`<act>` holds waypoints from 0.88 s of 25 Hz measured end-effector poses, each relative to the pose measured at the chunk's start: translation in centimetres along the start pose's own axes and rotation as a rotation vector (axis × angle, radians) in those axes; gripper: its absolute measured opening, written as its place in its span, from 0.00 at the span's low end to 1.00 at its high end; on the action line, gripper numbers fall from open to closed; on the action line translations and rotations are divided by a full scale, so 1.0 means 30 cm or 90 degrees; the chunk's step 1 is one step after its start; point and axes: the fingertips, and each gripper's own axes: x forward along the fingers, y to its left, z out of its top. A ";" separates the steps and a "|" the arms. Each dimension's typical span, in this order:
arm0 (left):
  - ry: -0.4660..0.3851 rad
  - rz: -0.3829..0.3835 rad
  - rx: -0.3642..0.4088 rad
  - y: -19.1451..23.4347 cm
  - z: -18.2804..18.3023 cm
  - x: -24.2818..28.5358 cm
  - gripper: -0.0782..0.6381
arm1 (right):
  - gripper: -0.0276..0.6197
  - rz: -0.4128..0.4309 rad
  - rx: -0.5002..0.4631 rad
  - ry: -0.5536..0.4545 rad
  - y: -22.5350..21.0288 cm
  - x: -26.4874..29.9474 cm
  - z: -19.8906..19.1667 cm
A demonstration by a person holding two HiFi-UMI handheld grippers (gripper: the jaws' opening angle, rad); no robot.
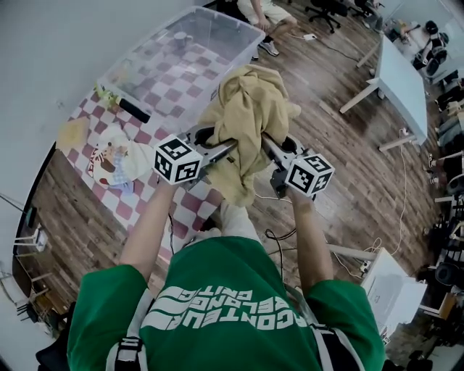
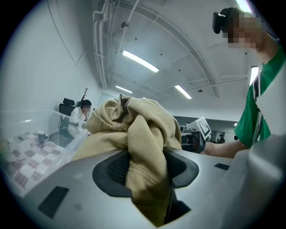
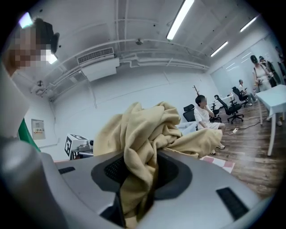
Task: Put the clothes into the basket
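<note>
A bunched tan garment (image 1: 246, 123) hangs in the air between my two grippers, just in front of the clear plastic basket (image 1: 181, 58). My left gripper (image 1: 217, 153) is shut on a fold of the tan garment (image 2: 143, 147), which fills the gap between its pads. On the other side my right gripper (image 1: 272, 153) is shut on another fold of the tan garment (image 3: 138, 152). Both grippers point upward. A second piece of clothing, white with a printed picture (image 1: 116, 159), lies on the checkered cloth (image 1: 156, 90) to the left.
The basket stands on a red-and-white checkered cloth. A black object (image 1: 134, 110) lies beside the basket, and a small yellow cloth (image 1: 72, 132) at the far left. White tables (image 1: 402, 80) stand to the right on the wooden floor. A person sits behind the basket (image 1: 264, 14).
</note>
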 end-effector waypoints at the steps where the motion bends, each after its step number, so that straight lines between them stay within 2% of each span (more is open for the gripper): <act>1: -0.005 -0.002 0.010 -0.003 0.031 0.008 0.37 | 0.27 -0.001 -0.006 -0.008 -0.001 -0.005 0.031; 12: -0.053 -0.017 0.113 0.011 0.365 0.076 0.37 | 0.27 0.002 -0.074 -0.089 -0.016 -0.009 0.372; 22: -0.090 -0.027 0.168 0.074 0.619 0.128 0.37 | 0.27 0.018 -0.121 -0.139 -0.041 0.033 0.637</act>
